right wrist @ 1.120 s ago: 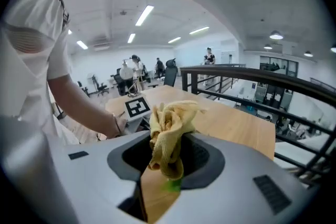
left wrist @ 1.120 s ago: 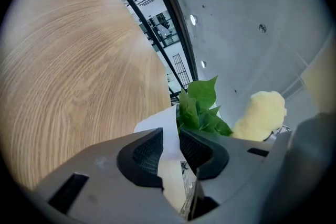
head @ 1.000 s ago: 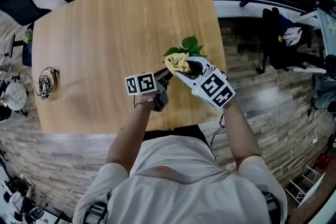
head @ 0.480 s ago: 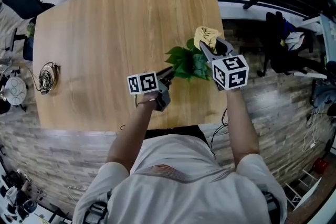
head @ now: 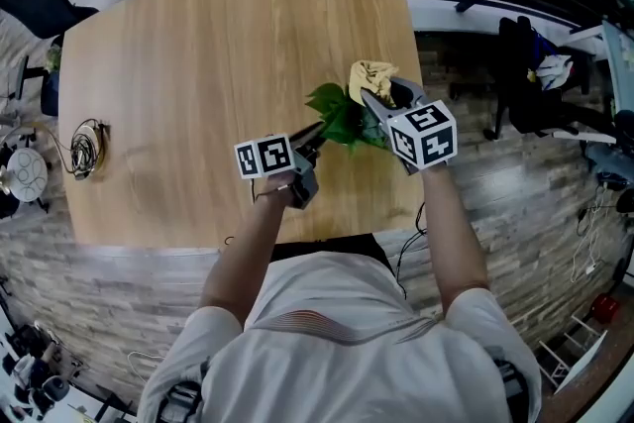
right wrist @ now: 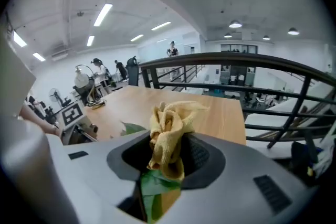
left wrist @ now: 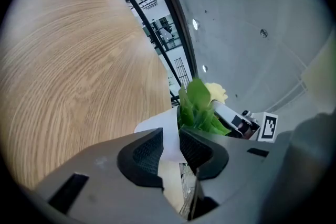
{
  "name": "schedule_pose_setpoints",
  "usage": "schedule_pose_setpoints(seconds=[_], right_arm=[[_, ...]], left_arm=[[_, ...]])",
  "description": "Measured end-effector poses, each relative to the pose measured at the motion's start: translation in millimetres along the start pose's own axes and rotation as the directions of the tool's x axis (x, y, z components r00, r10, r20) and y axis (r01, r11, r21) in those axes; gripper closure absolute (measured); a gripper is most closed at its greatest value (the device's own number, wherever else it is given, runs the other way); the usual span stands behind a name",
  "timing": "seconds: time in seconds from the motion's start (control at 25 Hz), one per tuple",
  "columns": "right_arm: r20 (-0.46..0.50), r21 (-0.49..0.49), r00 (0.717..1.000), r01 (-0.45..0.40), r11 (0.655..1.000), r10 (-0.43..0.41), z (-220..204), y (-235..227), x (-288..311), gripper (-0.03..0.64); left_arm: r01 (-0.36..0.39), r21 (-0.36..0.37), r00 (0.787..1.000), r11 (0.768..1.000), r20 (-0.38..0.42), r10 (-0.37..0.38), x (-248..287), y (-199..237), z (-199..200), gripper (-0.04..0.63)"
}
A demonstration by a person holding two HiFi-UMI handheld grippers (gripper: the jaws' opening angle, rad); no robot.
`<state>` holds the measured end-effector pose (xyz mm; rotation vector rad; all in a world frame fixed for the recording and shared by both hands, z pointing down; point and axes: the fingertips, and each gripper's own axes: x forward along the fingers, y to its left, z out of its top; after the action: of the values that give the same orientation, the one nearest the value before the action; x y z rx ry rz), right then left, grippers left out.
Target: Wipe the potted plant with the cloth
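Near the table's [head: 198,64] right edge, potted plant [head: 342,119] held as before by its white pot [left wrist: 157,128] in the left gripper [left wrist: 170,147], right gripper [right wrist: 168,160] clamped on the yellow cloth [right wrist: 167,134], now over the far side of the leaves [left wrist: 198,105], swung there from their near side a second ago.

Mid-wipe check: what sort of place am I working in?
Probably an open-plan lab or workshop, maybe on a mezzanine: wooden table, black railing beside it, equipment benches under ceiling strip lights.

Head view looks steeply down at the table [head: 198,64]; both gripper views (low, close) seemingly share the plant [left wrist: 198,105].
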<state>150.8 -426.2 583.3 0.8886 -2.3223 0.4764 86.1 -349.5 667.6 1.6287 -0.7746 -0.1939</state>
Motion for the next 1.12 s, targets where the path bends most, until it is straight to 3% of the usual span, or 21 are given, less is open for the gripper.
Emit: schedule_pose_setpoints(seconds=[0.28, 0.44, 0.56, 0.72, 0.92, 1.0, 1.12], right_arm=[[-0.014, 0.104, 0.982, 0.187, 0.977, -0.186, -19, -63, -21, 0.423], [0.116, 0.21, 0.991, 0.042, 0.977, -0.068, 6, -32, -44, 0.423], [0.105, 0.228, 0.994, -0.052, 0.972, 0.028, -3, 2, -40, 0.423], [0.01, 0.223, 0.998, 0.065, 0.973, -0.069, -45, -9, -34, 0.423], [0.034, 0.28, 0.973, 0.208, 0.937, -0.226, -56, -44, -65, 0.423], [0.074, 0.303, 0.975, 0.178, 0.936, -0.209, -46, -39, -77, 0.423], [0.146, 0.354, 0.987, 0.015, 0.935, -0.071, -28, -5, -88, 0.423]], left_arm=[[-0.004, -0.003, 1.0, 1.0, 0.003, 0.004, -1, 1, -1, 0.497], [-0.004, 0.001, 1.0, 1.0, 0.006, 0.004, -1, 1, 0, 0.496], [-0.006, -0.004, 1.0, 1.0, 0.007, 0.006, -1, 1, 1, 0.497], [-0.004, -0.004, 1.0, 1.0, 0.006, 0.004, 0, 2, 1, 0.497], [-0.001, -0.007, 1.0, 1.0, 0.01, 0.001, -1, 3, 0, 0.495], [-0.002, -0.008, 1.0, 1.0, 0.009, 0.002, -1, 3, 1, 0.495], [-0.006, -0.007, 1.0, 1.0, 0.009, 0.006, -1, 3, 2, 0.495]])
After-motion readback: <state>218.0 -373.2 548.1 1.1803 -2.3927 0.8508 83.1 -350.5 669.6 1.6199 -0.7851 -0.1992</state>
